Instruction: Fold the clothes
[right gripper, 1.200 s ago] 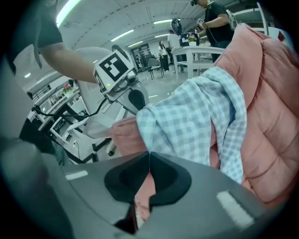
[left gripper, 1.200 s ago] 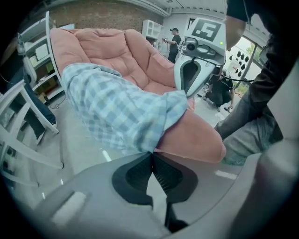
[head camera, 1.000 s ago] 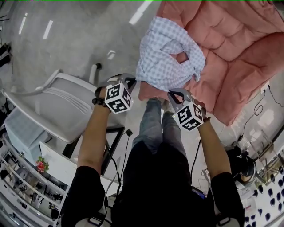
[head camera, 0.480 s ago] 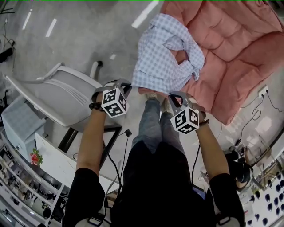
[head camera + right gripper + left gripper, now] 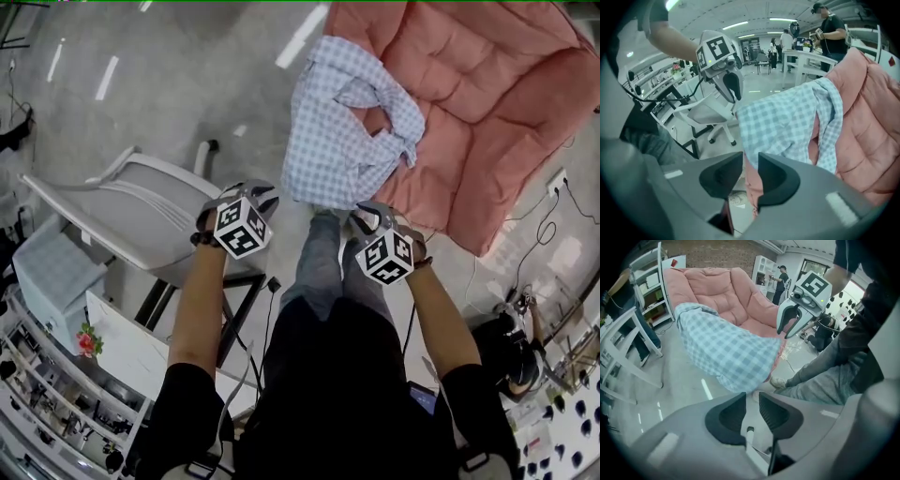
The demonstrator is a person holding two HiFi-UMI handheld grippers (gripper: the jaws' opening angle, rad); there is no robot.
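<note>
Cushion (image 5: 487, 103): big, pink, on the floor (image 5: 187, 84), filling the upper right of the head view. Chair (image 5: 141, 216): white, off to my left, not involved. Shirt (image 5: 328, 141): blue check, lying rumpled over the cushion's left edge, with one sleeve (image 5: 375, 94) looped back on itself. Its near hem (image 5: 323, 192) hangs off the cushion's near-left corner toward the floor. I see no crease laid anywhere, so I judge the fold not begun. All of it is left: spread the shirt flat, bring the sleeves in, then halve it. Left gripper (image 5: 255, 192) and right gripper (image 5: 367, 216) both sit just short of that hem, pointing steeply down, clear of the cloth. The jaws on each have just been opening and stand only a narrow slit apart. In each gripper view nothing sits between the pads and the shirt shows beyond them. Both carry nothing.
</note>
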